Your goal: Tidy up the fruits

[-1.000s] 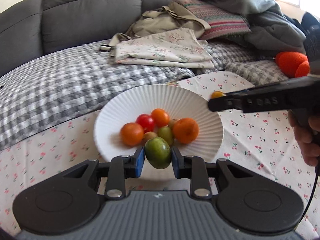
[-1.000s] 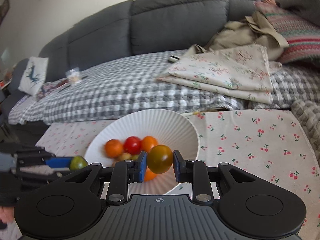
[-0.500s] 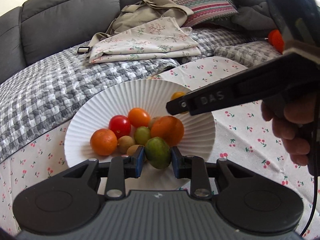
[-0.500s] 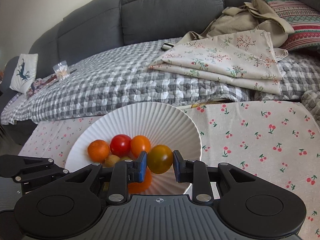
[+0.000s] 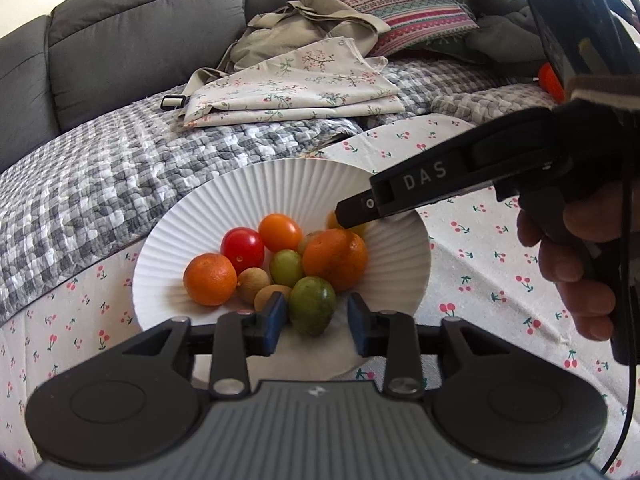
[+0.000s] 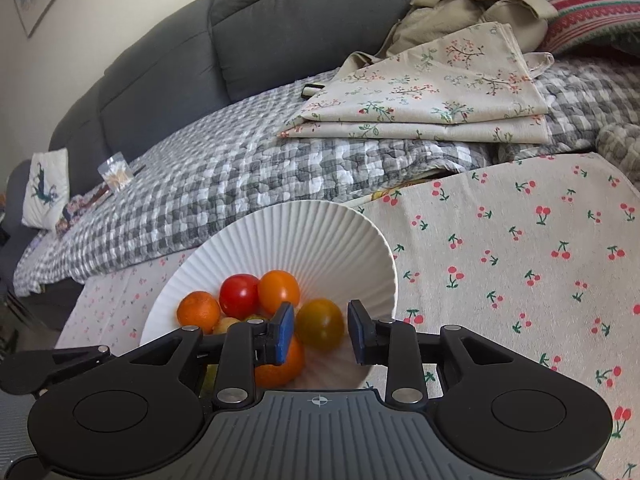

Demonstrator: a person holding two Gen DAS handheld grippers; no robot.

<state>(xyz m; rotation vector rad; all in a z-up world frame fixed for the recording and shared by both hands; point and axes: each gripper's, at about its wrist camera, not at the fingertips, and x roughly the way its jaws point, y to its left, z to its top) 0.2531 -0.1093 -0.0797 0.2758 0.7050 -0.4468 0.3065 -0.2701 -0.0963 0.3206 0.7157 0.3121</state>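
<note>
A white ribbed plate point(image 5: 224, 216) on the cherry-print cloth holds several fruits: oranges, a red tomato point(image 5: 242, 245), an orange tomato, small green and tan ones. My left gripper point(image 5: 316, 318) is open over the plate's near rim, and a green fruit point(image 5: 312, 304) rests between its pads, which stand clear of it. My right gripper point(image 6: 320, 330) is open over the plate point(image 6: 296, 236); an olive-orange tomato point(image 6: 320, 323) sits between its pads with gaps on both sides. In the left wrist view the right gripper's black finger point(image 5: 404, 192) reaches over the plate.
The cherry-print cloth point(image 6: 520, 264) spreads right of the plate. Behind lies a grey checked quilt point(image 5: 100, 176) on a grey sofa, with folded floral fabric point(image 5: 296, 84), a beige bag and a striped cushion. A red-orange object point(image 5: 550, 78) sits far right.
Both grippers have moved lower over the plate and opened. The green fruit and the olive-orange tomato, held before, now rest free between the spread pads.
</note>
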